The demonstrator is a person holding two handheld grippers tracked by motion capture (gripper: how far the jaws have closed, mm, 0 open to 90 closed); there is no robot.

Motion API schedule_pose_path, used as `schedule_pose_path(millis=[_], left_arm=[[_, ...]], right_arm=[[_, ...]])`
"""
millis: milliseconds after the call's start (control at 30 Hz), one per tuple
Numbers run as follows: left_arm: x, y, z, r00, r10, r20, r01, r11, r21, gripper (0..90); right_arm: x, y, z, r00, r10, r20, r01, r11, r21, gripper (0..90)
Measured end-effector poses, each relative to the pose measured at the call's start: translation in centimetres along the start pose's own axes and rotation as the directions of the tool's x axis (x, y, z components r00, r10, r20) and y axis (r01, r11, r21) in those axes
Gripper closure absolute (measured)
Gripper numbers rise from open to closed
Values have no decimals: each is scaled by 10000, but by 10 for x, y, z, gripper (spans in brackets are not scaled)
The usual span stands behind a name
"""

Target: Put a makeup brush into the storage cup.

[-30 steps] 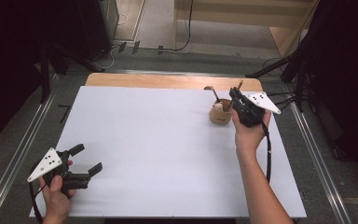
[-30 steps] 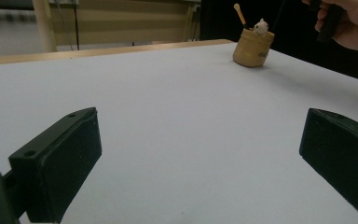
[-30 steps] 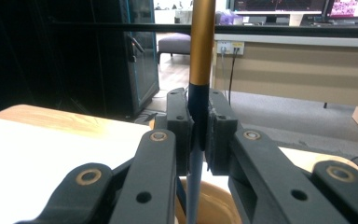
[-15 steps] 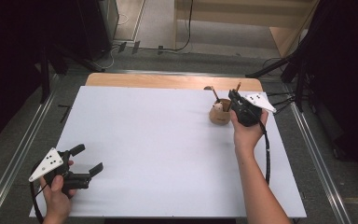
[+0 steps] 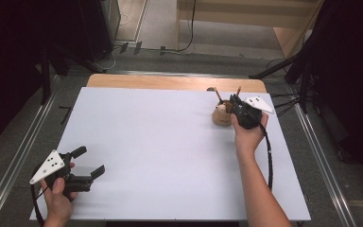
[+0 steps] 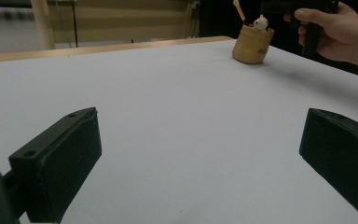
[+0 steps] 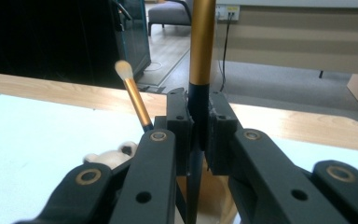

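A small tan wooden cup (image 5: pixel 220 117) stands at the table's far right, with a white figure (image 7: pixel 106 158) at its rim. A gold-handled brush with a cream tip (image 7: pixel 131 95) leans out of the cup. My right gripper (image 5: pixel 234 101) hovers right over the cup, shut on a second upright brush (image 7: pixel 200 42) with a gold and dark handle. My left gripper (image 5: pixel 90 160) rests at the near left corner, open and holding nothing. In the left gripper view the cup (image 6: pixel 252 43) is far off beyond the open jaws, with the other hand (image 6: pixel 340 28) beside it.
The white table top (image 5: pixel 170 142) stretches bare between the two hands. A wooden strip (image 5: pixel 160 82) runs along its far edge. Metal rails (image 5: pixel 23 156) and dark stands flank the table on the floor.
My right gripper has edged slightly left over the cup with the brush. The left gripper has stayed where it was.
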State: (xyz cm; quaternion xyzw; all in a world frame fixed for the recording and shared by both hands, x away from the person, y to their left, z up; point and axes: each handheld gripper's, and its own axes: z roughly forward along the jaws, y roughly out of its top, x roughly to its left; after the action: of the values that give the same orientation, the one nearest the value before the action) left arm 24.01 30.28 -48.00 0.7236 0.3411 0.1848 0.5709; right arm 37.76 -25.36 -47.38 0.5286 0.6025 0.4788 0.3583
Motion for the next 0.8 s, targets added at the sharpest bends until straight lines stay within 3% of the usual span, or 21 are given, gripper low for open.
schedule_pose_path(millis=[333,400,567,667,733,800], left_arm=[[0,0,0,10000,-15,0,15,10000,-2,0],[0,0,-1,10000,-28,-21,28,10000,6,0],[1,0,-1,10000,-44,-48,44,10000,-22,0],[1,0,-2,10000,-32,-57,32,10000,3,0],[0,0,-2,10000,-23,-63,23,10000,-7,0],[0,0,-1,10000,-8,-58,8,10000,-14,0]], right_arm=[[-4,-10,6,9999,87,-76,-83,9985,534,827],[-5,-9,5,9994,313,-117,-307,9982,508,740],[-6,-4,-3,9990,301,319,-317,9982,505,621],[-9,-4,-11,9970,726,279,-732,9971,222,562],[-11,-5,-15,9970,736,251,-740,9971,160,516],[-12,-7,-19,9956,912,216,-921,9947,453,442]])
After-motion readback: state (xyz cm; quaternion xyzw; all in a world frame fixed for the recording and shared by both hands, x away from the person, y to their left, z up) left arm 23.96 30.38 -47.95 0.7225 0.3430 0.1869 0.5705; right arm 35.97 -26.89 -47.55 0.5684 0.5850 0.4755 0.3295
